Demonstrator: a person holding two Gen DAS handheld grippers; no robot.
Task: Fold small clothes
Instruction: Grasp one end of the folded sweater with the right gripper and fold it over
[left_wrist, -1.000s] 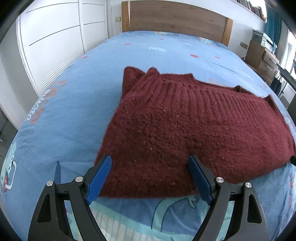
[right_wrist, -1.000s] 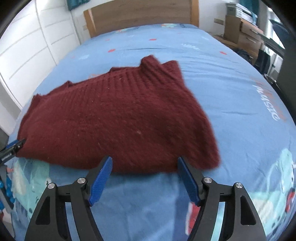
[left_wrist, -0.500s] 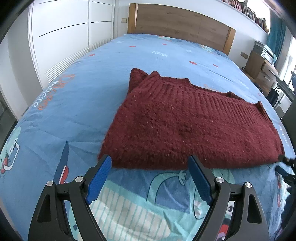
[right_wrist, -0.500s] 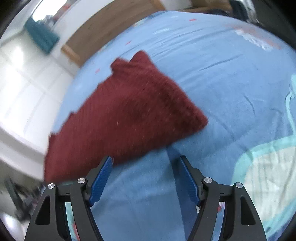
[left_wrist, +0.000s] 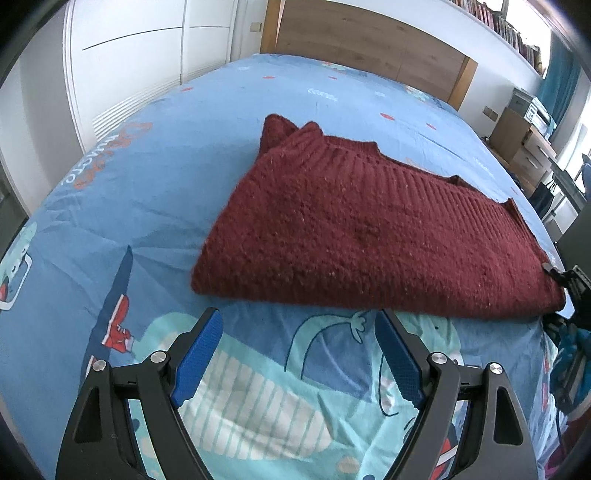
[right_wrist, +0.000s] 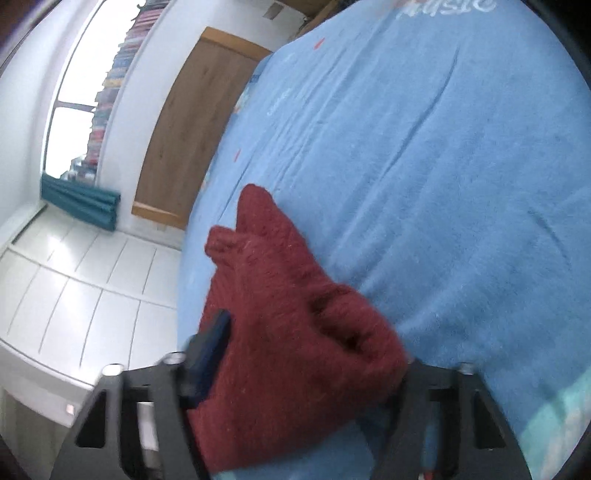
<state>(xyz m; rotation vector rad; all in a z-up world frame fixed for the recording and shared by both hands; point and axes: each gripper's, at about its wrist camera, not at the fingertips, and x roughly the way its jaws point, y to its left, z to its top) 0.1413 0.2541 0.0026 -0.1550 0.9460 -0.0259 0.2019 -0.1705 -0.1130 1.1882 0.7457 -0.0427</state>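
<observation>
The left wrist view looks down the bed toward the headboard, just short of the sweater. The right wrist view (rolled sideways, blurred) sits right against the sweater. The 2 views share sweater, bed and headboard.

Left gripper: two black angular arms, triangular cut-outs seen in each outer frame. Silver round screws set at arm joints, two per side. Fingers faced with blue pads, fine cross-hatch texture noted on right-hand pad.

Right gripper: same black frame with triangular cut-outs, silver screws at joints; picture blurred. One blue pad seen at left, other hidden. In left wrist view, black hardware and blue part glimpsed at right edge; detail not made out.
</observation>
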